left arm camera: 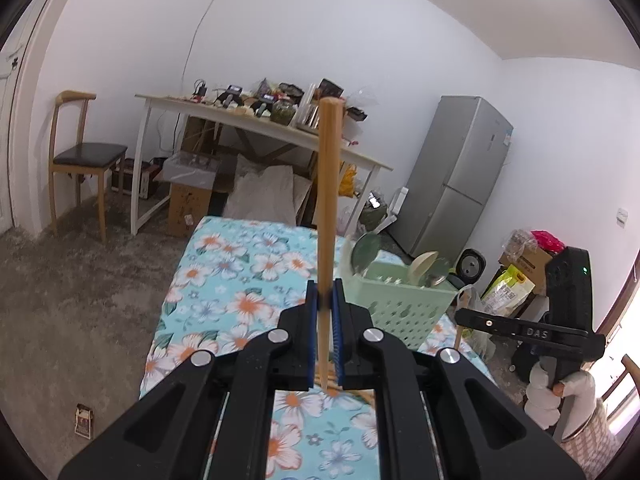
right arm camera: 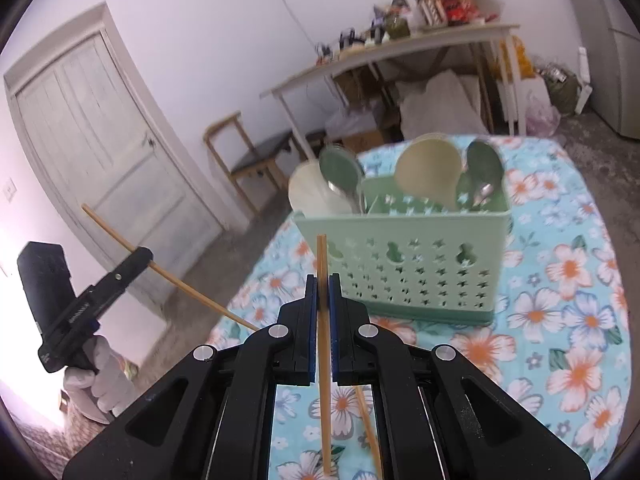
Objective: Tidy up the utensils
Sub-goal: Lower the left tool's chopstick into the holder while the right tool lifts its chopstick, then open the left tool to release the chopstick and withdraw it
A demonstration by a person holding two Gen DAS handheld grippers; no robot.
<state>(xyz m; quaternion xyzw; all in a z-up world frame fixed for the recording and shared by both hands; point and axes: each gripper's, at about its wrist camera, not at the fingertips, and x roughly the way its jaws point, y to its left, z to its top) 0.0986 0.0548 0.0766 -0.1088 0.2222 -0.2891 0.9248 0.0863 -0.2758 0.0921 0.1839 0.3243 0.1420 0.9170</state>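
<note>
My left gripper (left arm camera: 325,292) is shut on a wooden chopstick (left arm camera: 329,200) that stands up between the pads, above the floral tablecloth (left arm camera: 224,272). My right gripper (right arm camera: 323,284) is shut on a second chopstick (right arm camera: 322,344), whose lower end hangs just over the cloth. A pale green perforated utensil basket (right arm camera: 404,272) stands just ahead of it, holding spoons and ladles (right arm camera: 428,172). One more chopstick (right arm camera: 368,428) lies on the cloth under the right gripper. In the right wrist view the left gripper (right arm camera: 146,256) is off to the left, beyond the table's edge, in a gloved hand (right arm camera: 104,376).
The basket (left arm camera: 400,308) sits near the table's right side in the left wrist view. Beyond the table are a cluttered white desk (left arm camera: 256,120), a wooden chair (left arm camera: 84,156), a grey fridge (left arm camera: 464,176), a door (right arm camera: 100,148), and boxes and bags (left arm camera: 516,276) on the floor.
</note>
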